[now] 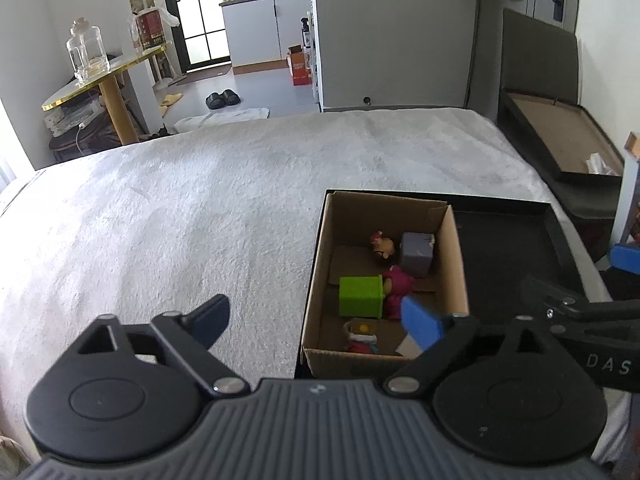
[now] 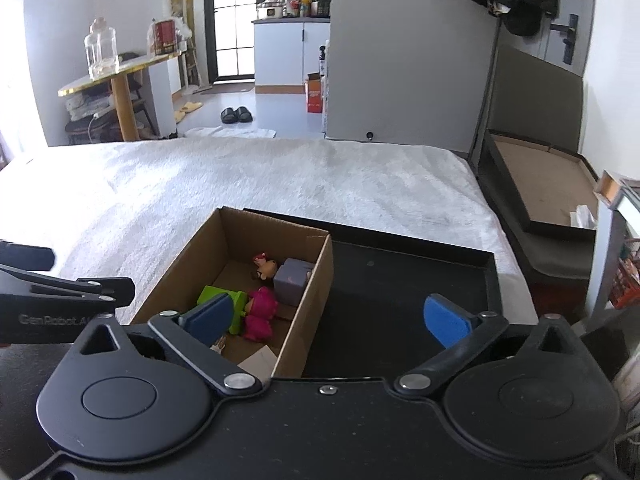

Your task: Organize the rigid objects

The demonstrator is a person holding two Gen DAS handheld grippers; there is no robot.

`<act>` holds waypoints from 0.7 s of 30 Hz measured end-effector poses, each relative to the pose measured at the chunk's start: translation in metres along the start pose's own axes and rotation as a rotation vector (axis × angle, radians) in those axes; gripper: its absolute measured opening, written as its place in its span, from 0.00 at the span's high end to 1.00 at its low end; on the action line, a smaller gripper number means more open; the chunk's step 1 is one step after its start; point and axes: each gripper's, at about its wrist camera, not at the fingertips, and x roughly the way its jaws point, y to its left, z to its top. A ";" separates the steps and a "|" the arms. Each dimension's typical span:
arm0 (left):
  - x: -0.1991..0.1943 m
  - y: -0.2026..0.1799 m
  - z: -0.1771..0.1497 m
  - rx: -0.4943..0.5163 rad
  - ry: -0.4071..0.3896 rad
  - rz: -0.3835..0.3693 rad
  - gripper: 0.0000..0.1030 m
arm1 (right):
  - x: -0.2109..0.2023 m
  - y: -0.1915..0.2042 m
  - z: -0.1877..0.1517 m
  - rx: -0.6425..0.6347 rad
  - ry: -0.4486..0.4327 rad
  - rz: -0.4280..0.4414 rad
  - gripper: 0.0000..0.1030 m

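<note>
Both grippers, left gripper [image 1: 318, 322] and right gripper [image 2: 328, 316], stood open, empty; green block [image 1: 360, 295] appeared light, stiff, graspable across flat sides

Brown cardboard box [image 1: 456, 264] holds a lime-green cube [image 1: 360, 295], a greyish-purple cube [image 1: 416, 255], and what looks like a magenta figurine [image 1: 398, 285]; white bedspread [image 1: 200, 208].

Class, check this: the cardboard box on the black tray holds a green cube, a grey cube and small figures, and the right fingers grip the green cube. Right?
Not quite. The right wrist view shows the right gripper open and empty; the green cube lies in the cardboard box. The rest stands.
</note>
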 end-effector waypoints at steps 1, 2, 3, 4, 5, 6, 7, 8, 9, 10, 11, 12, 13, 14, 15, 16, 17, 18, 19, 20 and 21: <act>-0.003 0.000 0.000 -0.004 0.000 -0.007 0.07 | -0.003 -0.002 -0.001 0.010 -0.001 0.000 0.00; -0.006 0.002 -0.001 -0.009 -0.002 -0.015 0.06 | -0.006 -0.004 -0.001 0.023 0.000 0.001 0.00; -0.009 0.002 -0.001 -0.012 -0.005 -0.022 0.04 | -0.008 -0.007 -0.002 0.034 0.001 0.000 0.00; -0.012 0.002 -0.002 -0.012 -0.009 -0.023 0.04 | -0.012 -0.009 -0.004 0.047 0.000 0.000 0.00; -0.015 0.003 -0.003 -0.012 -0.015 -0.024 0.03 | -0.015 -0.011 -0.005 0.057 -0.001 0.001 0.00; -0.019 0.003 -0.004 -0.011 -0.020 -0.026 0.02 | -0.017 -0.011 -0.006 0.065 -0.002 0.002 0.00; -0.023 0.003 -0.005 -0.012 -0.026 -0.029 0.02 | -0.020 -0.013 -0.007 0.074 -0.003 0.004 0.00; -0.026 0.004 -0.006 -0.014 -0.029 -0.031 0.02 | -0.024 -0.014 -0.008 0.081 -0.004 0.006 0.00; -0.029 0.005 -0.007 -0.017 -0.033 -0.032 0.01 | -0.026 -0.015 -0.009 0.086 -0.006 0.006 0.00; -0.031 0.005 -0.009 -0.019 -0.037 -0.034 0.01 | -0.029 -0.015 -0.010 0.088 -0.007 0.006 0.00; -0.034 0.006 -0.011 -0.020 -0.042 -0.033 0.01 | -0.032 -0.015 -0.011 0.089 -0.010 0.006 0.00; -0.037 0.006 -0.012 -0.020 -0.045 -0.034 0.01 | -0.036 -0.014 -0.011 0.090 -0.014 0.005 0.00; -0.039 0.007 -0.013 -0.021 -0.047 -0.037 0.01 | -0.039 -0.014 -0.012 0.091 -0.019 0.005 0.00; -0.042 0.008 -0.015 -0.023 -0.049 -0.039 0.01 | -0.042 -0.014 -0.013 0.093 -0.021 0.005 0.00; -0.045 0.008 -0.015 -0.025 -0.050 -0.041 0.01 | -0.044 -0.013 -0.014 0.094 -0.022 0.005 0.00; -0.048 0.009 -0.017 -0.027 -0.053 -0.042 0.01 | -0.047 -0.014 -0.014 0.097 -0.024 0.008 0.00; -0.050 0.010 -0.018 -0.028 -0.056 -0.042 0.01 | -0.050 -0.013 -0.015 0.100 -0.025 0.010 0.00; -0.053 0.011 -0.019 -0.030 -0.059 -0.041 0.01 | -0.053 -0.013 -0.015 0.102 -0.026 0.010 0.00; -0.056 0.012 -0.019 -0.033 -0.062 -0.041 0.01 | -0.055 -0.012 -0.016 0.104 -0.028 0.010 0.00; -0.059 0.013 -0.021 -0.035 -0.066 -0.043 0.01 | -0.058 -0.012 -0.016 0.107 -0.030 0.013 0.00; -0.062 0.015 -0.021 -0.036 -0.071 -0.044 0.01 | -0.061 -0.013 -0.017 0.111 -0.032 0.016 0.00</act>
